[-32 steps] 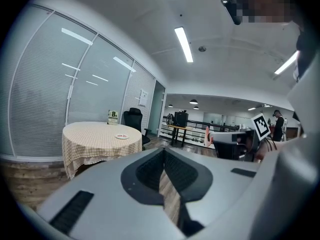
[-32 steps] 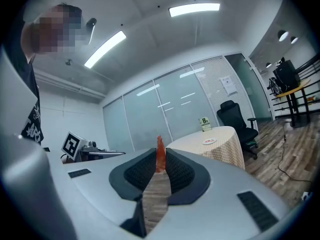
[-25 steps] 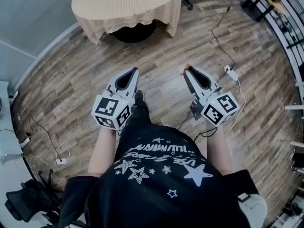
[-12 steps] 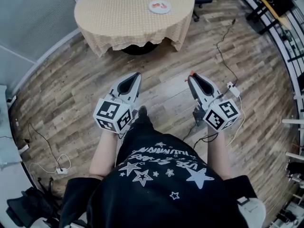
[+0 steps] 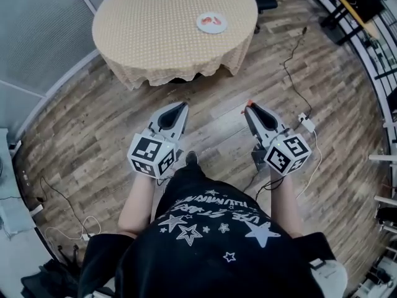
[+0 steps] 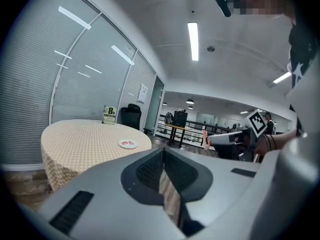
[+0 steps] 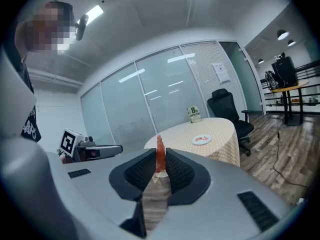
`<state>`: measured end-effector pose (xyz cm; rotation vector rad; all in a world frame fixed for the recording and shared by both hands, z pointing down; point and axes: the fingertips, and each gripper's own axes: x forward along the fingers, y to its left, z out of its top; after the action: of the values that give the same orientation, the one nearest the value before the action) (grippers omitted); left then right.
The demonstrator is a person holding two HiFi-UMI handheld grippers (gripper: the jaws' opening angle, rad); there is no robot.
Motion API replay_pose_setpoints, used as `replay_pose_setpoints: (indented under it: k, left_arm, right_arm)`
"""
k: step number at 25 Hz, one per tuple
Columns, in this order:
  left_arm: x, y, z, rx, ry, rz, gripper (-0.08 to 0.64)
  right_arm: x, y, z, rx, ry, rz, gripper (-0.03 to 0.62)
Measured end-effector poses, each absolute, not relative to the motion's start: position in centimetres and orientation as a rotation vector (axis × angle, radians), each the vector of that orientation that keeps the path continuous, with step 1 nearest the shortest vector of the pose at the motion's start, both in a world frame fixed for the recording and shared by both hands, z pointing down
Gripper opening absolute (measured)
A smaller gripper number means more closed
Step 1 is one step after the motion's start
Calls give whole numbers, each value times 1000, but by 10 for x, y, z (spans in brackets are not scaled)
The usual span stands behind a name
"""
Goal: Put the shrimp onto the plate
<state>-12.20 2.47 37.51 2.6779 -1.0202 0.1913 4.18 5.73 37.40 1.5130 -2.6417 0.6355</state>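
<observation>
we find the right gripper [image 5: 250, 108] clamped on a shrimp [image 7: 160, 156]; left gripper [image 5: 183, 107] jaws together. the plate [image 5: 204, 25] sits on the table [image 5: 149, 36], well apart from both.

We see a round table [image 5: 149, 23] draped in a beige checked tablecloth [image 5: 186, 69], standing on a wood-plank floor [image 5: 93, 117]. A small placard marked 8 [image 7: 193, 114] stands at the table's far edge, and a black office chair [image 7: 227, 106] is just behind the table. A glass-panelled wall [image 7: 150, 99] runs behind the table. To the table's right, a dark cable [image 5: 287, 73] trails across the floor towards a white power strip [image 5: 306, 122].
</observation>
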Motion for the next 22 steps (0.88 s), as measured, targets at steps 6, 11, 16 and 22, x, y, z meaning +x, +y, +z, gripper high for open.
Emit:
replay_pose_setpoints:
  k: [6, 11, 16, 22]
  left_arm:
    - [-129, -6, 385, 2674, -963, 203, 9]
    - [-133, -34, 389, 2682, -927, 225, 9]
    - [-128, -50, 395, 2674, -932, 223, 9]
    - [-107, -66, 405, 2661, -964, 267, 9]
  right_arm:
    - [36, 21, 380, 1570, -2597, 680, 66]
    - [33, -5, 377, 1622, -2577, 678, 66]
    - [44, -12, 386, 1656, -2547, 710, 66]
    - [68, -33, 398, 1631, -2558, 739, 66]
